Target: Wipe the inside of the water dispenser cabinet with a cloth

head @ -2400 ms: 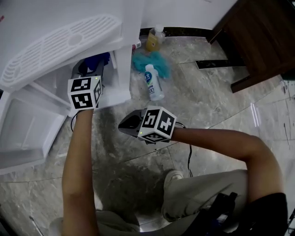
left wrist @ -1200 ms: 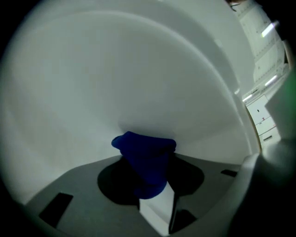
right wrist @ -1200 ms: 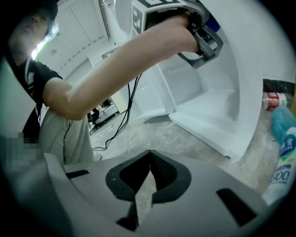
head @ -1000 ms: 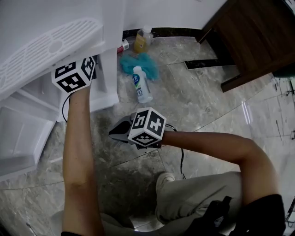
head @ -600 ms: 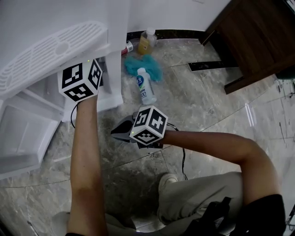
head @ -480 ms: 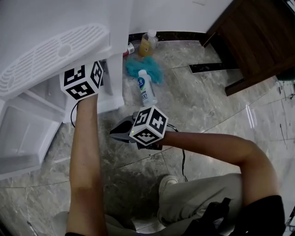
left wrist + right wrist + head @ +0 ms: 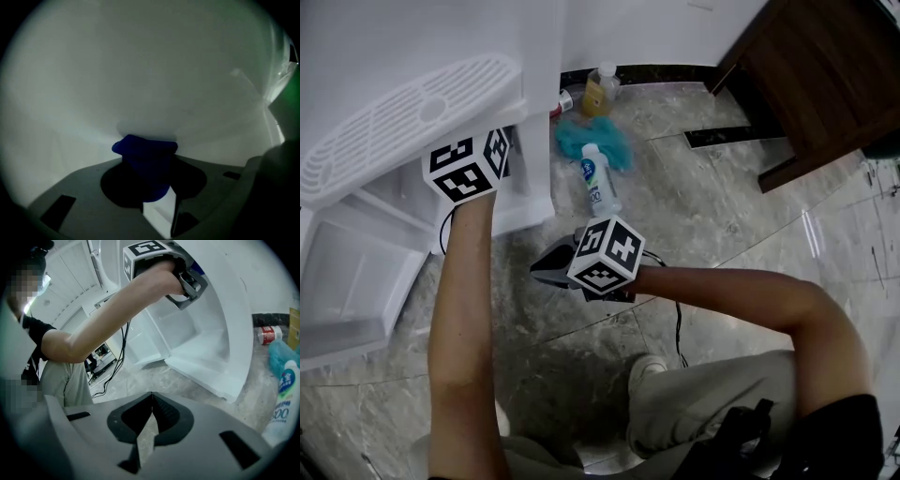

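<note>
It looked mid-wipe: the left gripper (image 7: 151, 187) squeezed the blue cloth (image 7: 145, 157) by the white cabinet wall (image 7: 140, 70). The right gripper (image 7: 151, 420), bottom middle, was closed and empty. Next, the cloth probably needed sliding along that wall.

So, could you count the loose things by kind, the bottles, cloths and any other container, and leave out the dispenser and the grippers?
Bottles: 2 (white bottle, yellow bottle)
Other containers: 1 (red container)
Cloths: 2 (teal cloth, blue cloth)
Total: 5
</note>
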`<control>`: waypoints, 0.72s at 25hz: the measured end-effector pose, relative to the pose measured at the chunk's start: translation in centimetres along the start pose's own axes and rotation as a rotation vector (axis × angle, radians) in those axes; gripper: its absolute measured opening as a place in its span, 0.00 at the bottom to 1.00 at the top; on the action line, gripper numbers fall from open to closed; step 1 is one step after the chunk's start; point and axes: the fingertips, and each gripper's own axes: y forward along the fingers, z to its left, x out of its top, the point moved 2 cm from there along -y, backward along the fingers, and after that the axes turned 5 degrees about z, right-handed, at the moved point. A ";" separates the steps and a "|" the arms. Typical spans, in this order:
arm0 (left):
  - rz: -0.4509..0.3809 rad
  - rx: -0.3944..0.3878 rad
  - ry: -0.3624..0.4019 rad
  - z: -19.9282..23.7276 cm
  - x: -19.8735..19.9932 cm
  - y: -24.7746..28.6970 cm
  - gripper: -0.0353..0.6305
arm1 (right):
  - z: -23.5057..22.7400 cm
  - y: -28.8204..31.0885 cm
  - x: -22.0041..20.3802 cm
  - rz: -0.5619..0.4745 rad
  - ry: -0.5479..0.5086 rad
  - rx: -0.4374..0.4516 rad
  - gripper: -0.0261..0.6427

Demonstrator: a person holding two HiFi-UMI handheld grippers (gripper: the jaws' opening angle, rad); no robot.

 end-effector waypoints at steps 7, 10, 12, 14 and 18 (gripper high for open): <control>0.057 -0.148 0.048 -0.7 -0.1 -2.6 0.28 | -0.5 2.0 2.4 0.044 -0.076 -0.048 0.04; 0.129 -0.255 0.127 -1.0 -1.4 -5.0 0.28 | -0.8 3.4 3.7 0.018 -0.092 -0.079 0.04; 0.194 -0.305 0.155 -0.8 -2.7 -7.1 0.28 | -1.4 3.6 4.7 -0.017 -0.080 -0.118 0.04; 0.257 -0.346 0.198 -0.3 -3.9 -9.5 0.28 | -1.8 3.9 6.2 -0.049 -0.065 -0.139 0.04; 0.369 -0.460 0.263 -0.2 -5.8 -14.0 0.28 | -2.5 4.2 8.5 -0.072 -0.080 -0.192 0.04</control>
